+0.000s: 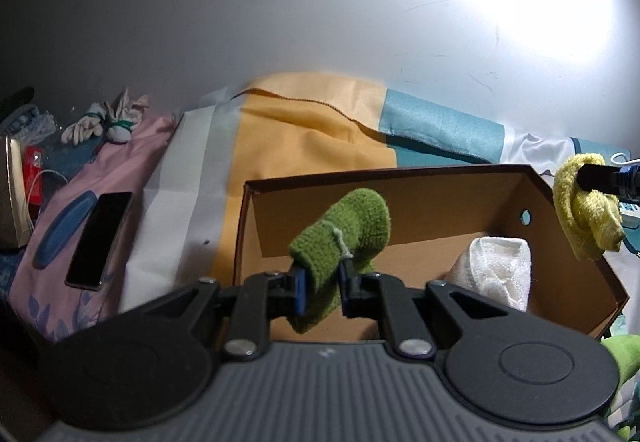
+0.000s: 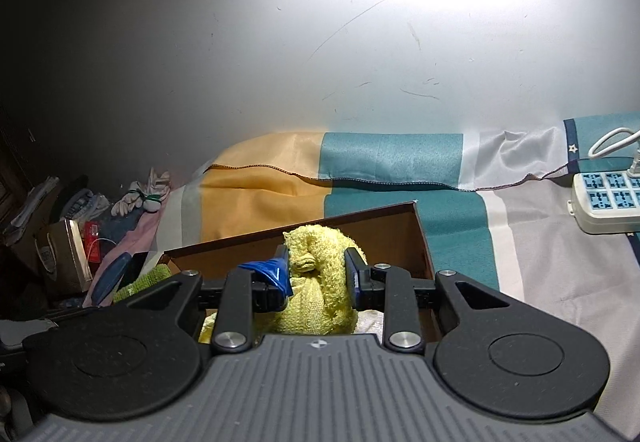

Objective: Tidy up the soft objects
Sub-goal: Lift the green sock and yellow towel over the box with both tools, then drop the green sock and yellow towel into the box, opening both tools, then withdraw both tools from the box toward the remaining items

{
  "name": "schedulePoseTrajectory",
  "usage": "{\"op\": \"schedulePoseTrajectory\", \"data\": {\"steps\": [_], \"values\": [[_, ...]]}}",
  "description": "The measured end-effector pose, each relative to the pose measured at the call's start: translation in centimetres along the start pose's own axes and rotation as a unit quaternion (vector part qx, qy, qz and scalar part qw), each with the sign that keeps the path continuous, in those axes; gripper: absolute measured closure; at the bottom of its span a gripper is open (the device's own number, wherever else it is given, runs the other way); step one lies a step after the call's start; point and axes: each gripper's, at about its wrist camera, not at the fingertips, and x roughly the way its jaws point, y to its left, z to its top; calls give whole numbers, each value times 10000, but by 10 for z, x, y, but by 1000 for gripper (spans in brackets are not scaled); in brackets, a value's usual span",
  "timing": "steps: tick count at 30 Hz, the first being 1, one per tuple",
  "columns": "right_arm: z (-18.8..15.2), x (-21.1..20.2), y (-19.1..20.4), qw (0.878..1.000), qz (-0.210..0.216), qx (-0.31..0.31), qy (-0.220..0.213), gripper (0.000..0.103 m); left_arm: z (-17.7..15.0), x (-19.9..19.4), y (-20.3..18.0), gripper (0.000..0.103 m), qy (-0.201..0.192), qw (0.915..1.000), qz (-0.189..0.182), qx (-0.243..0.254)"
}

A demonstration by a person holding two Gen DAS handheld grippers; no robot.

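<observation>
Left gripper (image 1: 322, 280) clamped a green sock (image 1: 344, 234) over the cardboard box (image 1: 420, 178); right gripper (image 2: 316, 274) squeezed a yellow cloth (image 2: 320, 282) above the box's right end, w/ a white towel (image 1: 496, 266) inside.

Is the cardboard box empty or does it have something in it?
Not empty: a white towel lies inside the box.

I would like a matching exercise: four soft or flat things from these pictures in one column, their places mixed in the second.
1. green knitted sock
2. yellow terry cloth
3. white folded towel
4. black flat phone

a. on pink fabric
b. inside brown cardboard box
c. in left claw
d. in right claw

Pairs: 1-c, 2-d, 3-b, 4-a
</observation>
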Motion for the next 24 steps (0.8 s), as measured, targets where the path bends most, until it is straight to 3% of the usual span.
{"op": "schedulePoseTrajectory", "data": {"steps": [5, 9, 12, 15, 24], "values": [[-2, 29, -3, 9995, 167, 244, 103, 86, -4, 17, -1, 79, 164, 9997, 174, -99], [-4, 50, -3, 9988, 323, 250, 279, 84, -7, 22, -2, 49, 186, 9992, 348, -93], [-7, 59, 3, 9990, 102, -24, 430, 83, -8, 19, -1, 46, 189, 9990, 399, -104], [-6, 57, -3, 9987, 293, 240, 354, 83, -8, 10, 0, 45, 163, 9989, 436, -102], [-1, 23, 5, 9988, 447, 117, 168, 83, -7, -33, -7, 44, 47, 9989, 471, -77]]}}
